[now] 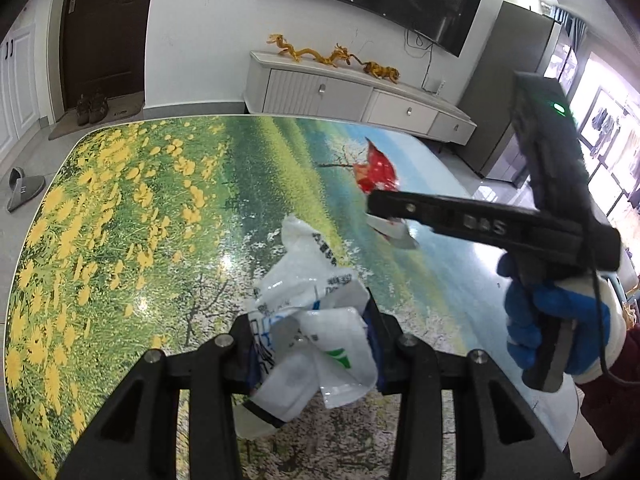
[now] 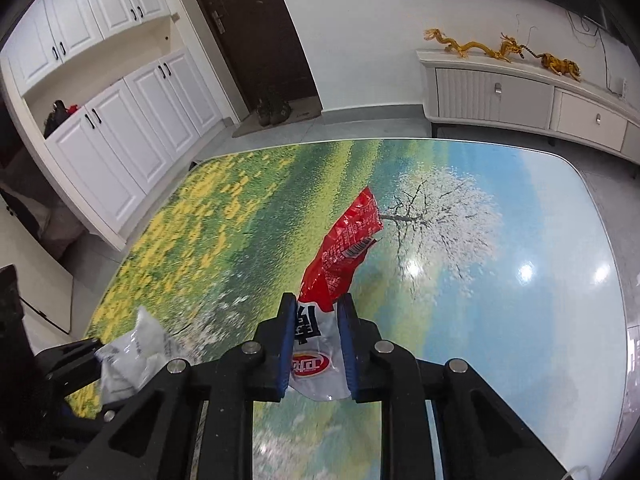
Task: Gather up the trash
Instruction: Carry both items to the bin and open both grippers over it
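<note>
Crumpled white plastic bag [image 1: 316, 344] sits clamped in left gripper [image 1: 310, 336]; beside it, tilted down over the table [image 2: 500, 280], right gripper [image 2: 318, 344] pinches red-and-white wrapper [image 2: 340, 256].

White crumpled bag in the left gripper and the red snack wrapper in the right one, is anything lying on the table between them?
No. In the left wrist view only bare tabletop separates the white bag from the red wrapper.
</note>
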Tool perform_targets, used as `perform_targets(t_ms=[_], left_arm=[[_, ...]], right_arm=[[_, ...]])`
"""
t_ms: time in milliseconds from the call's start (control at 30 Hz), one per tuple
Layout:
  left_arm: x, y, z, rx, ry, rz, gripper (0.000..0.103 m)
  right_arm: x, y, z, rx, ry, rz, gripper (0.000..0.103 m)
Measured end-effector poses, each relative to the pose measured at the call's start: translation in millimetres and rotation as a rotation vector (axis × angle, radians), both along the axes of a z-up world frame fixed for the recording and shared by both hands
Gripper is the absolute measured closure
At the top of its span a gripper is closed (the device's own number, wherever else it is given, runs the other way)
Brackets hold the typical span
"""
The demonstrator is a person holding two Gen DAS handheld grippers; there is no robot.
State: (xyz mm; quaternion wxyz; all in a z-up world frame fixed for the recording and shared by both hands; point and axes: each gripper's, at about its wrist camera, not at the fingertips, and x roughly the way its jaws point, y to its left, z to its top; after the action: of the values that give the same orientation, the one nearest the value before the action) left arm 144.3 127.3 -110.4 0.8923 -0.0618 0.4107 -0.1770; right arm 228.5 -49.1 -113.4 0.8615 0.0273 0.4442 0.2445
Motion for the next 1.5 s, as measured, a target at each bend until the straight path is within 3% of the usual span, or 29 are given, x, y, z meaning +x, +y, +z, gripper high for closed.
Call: perform_targets(t_ms=[333,567,900,1200,1500], left_arm=[[-20,-19,19,0.004,-0.033,-0.012,0.065],[-28,-36,32,0.011,-0.056,-0.027,0.065],[-28,-78,44,0.033,-0.068,-0.098,0.065],[-9,-163,57,0.065,-0.081,-0.229,0.065],[17,-288,51,0.084,-0.048,-0.402,0.065]], right_arm=[[-57,-47,34,0.123,-0.038,-0.054,0.083],[-88,-87,55,0.156,-0.078,-0.122,0.083],[-122,-184,60,0.209,-0.100,-0.332,0.083],[-140,-267,47,0.236,-0.109,-0.541,0.083],[-148,-333,8,0.294,-0.037,-0.685,0.083]])
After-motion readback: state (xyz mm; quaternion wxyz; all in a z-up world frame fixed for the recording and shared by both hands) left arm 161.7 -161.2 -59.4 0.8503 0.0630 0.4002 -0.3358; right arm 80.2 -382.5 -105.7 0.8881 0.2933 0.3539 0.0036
